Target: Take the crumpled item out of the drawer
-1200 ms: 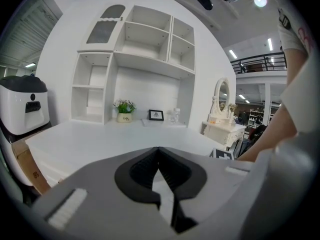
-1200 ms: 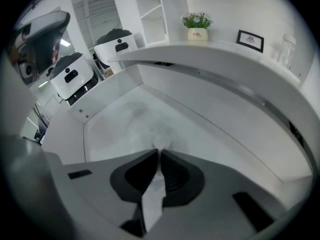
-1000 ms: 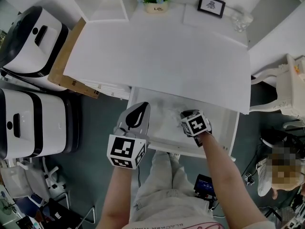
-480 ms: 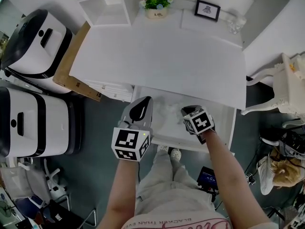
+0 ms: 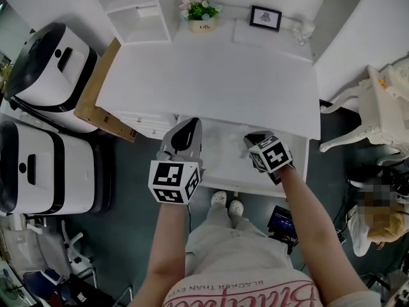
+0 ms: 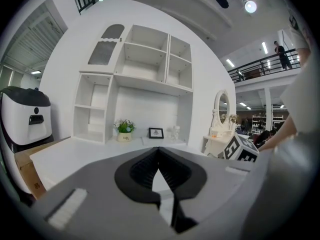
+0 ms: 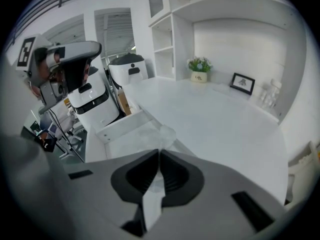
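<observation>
The white drawer [image 5: 289, 171] stands pulled out under the desk's front edge. A crumpled clear, filmy item [image 5: 225, 141] shows at the drawer's back middle. In the right gripper view that crumpled item [image 7: 164, 133] bunches right at the tips of my right gripper [image 7: 159, 153], whose jaws are shut with a thin bit of the film pinched between them. From the head view, the right gripper [image 5: 249, 139] is over the drawer's right half. My left gripper [image 5: 189, 126] is over the drawer's left end, and in its own view the left gripper [image 6: 159, 152] is shut on nothing.
The white desk top [image 5: 211, 75] carries a flower pot [image 5: 202, 13], a picture frame [image 5: 265, 18] and glassware [image 5: 303, 32] at the back. Two white machines [image 5: 48, 59] [image 5: 45, 165] and a cardboard box [image 5: 102, 91] stand at left, a white chair [image 5: 383, 104] at right. The person's feet [image 5: 227, 202] are below the drawer.
Both grippers sit a little higher in the head view, closer to the desk edge, and the view itself has shifted. Both stay shut.
</observation>
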Demonstrator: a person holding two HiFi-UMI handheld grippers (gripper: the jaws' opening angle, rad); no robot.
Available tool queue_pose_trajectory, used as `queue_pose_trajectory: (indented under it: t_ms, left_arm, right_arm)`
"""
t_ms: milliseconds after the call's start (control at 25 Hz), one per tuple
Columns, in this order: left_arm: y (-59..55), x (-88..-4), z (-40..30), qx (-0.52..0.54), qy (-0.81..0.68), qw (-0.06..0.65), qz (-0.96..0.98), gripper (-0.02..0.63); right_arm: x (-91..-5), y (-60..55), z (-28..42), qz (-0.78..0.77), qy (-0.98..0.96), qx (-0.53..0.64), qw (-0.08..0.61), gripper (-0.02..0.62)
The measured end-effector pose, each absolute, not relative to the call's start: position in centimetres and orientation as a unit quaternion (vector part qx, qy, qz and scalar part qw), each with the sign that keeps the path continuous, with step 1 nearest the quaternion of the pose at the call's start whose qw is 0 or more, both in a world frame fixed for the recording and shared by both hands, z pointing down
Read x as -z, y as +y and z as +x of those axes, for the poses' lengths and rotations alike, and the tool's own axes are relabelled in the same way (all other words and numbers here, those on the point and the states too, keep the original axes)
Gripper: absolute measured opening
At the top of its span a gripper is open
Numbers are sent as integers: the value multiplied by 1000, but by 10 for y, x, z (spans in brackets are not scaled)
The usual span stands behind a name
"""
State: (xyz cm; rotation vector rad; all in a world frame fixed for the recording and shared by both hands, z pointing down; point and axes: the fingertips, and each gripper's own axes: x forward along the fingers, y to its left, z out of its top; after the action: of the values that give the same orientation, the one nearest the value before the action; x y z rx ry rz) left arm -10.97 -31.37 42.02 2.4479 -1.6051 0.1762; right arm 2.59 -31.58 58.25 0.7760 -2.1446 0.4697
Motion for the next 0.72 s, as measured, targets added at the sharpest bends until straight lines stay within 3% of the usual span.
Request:
queue_pose_trajectory:
  t_ms: [720]
  left_arm:
    - [-310,-359,-107,-27,-557,41,829,9]
  right_arm:
    - [-474,-316,44,349,-875,-90,323,18]
